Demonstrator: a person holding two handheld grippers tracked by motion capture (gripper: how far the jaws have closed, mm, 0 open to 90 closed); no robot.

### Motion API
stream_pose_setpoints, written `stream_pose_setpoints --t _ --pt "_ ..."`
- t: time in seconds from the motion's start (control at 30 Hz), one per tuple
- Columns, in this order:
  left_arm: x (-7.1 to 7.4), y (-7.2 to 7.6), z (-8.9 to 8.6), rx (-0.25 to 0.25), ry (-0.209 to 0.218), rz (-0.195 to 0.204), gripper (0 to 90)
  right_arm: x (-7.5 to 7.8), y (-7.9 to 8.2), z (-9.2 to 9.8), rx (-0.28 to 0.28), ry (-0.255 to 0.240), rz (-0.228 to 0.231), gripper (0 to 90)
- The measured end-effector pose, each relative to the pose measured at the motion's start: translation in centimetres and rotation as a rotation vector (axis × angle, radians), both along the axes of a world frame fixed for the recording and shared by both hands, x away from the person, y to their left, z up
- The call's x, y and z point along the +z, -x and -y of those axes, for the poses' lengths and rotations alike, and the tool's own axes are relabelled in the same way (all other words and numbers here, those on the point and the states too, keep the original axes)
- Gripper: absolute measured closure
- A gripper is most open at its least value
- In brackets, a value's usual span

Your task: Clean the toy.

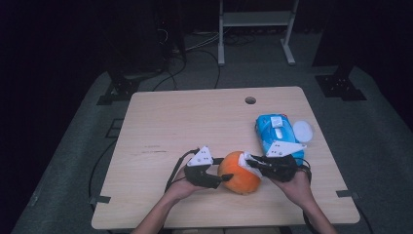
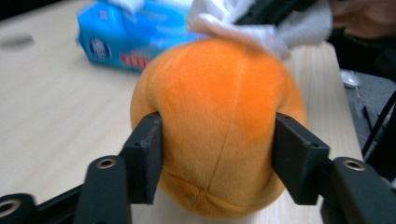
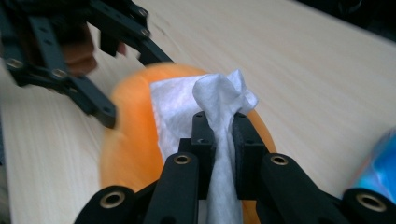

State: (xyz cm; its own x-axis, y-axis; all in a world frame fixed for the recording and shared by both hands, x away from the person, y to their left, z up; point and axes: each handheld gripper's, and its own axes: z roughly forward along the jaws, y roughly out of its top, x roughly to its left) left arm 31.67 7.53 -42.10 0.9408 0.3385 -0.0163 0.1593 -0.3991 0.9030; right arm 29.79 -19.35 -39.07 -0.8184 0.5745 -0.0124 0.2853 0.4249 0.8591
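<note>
Left gripper view: left gripper (image 2: 217,158) clamps orange plush ball (image 2: 217,121); right gripper (image 3: 219,135) pinches white wipe (image 3: 219,100). Risk: the soft ball likely squirms loose under wiping pressure.

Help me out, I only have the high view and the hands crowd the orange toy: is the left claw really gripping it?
Observer: Yes. In the left gripper view the left claw presses on both sides of the orange plush toy.
Operator: And the white bit at the right claw?
Observer: It is a white wipe, pinched between the shut jaws and draped over the toy's top.
</note>
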Motion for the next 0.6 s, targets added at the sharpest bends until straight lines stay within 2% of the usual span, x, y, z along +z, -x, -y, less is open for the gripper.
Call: stream_pose_setpoints --t 0.07,0.1,0.17,0.27,0.33,0.4,0.43,0.47,0.53,0.6 --pt "0.9 0.4 0.1 0.004 -0.003 0.05 41.4 0.9 0.7 -0.8 0.038 -0.027 0.024 80.8" --pt "1.1 0.6 0.1 0.005 -0.009 0.066 41.5 1.2 1.0 -1.3 0.052 -0.021 0.044 80.8" --pt "1.0 0.6 -0.1 0.006 -0.02 0.07 41.4 1.4 1.1 -1.9 0.067 -0.004 0.061 80.8" --pt "0.3 0.1 -0.4 -0.005 -0.015 0.034 37.5 0.5 0.4 -1.4 0.053 0.007 0.02 80.8" --pt "0.1 -0.3 -0.6 0.017 0.003 -0.002 26.3 -0.4 0.2 -1.0 0.044 0.023 -0.009 80.8" --pt "-0.3 -0.8 -0.5 0.025 0.007 -0.065 16.7 -0.7 0.0 -0.5 0.051 0.009 -0.041 80.8" --pt "-0.6 -0.9 -0.5 0.025 0.015 -0.089 16.7 -0.7 0.0 -0.4 0.054 0.008 -0.047 80.8" --pt "-0.8 -0.8 -0.4 0.016 0.02 -0.088 21.5 -0.6 0.0 -0.4 0.052 0.011 -0.048 80.8" --pt "-0.5 -0.3 -0.2 0.009 -0.011 -0.034 30.4 -0.3 0.2 -0.7 0.05 0.029 -0.025 80.7" --pt "0.0 0.2 0.2 -0.003 -0.028 0.006 32.7 0.3 0.8 -1.1 0.056 0.033 0.004 80.8"
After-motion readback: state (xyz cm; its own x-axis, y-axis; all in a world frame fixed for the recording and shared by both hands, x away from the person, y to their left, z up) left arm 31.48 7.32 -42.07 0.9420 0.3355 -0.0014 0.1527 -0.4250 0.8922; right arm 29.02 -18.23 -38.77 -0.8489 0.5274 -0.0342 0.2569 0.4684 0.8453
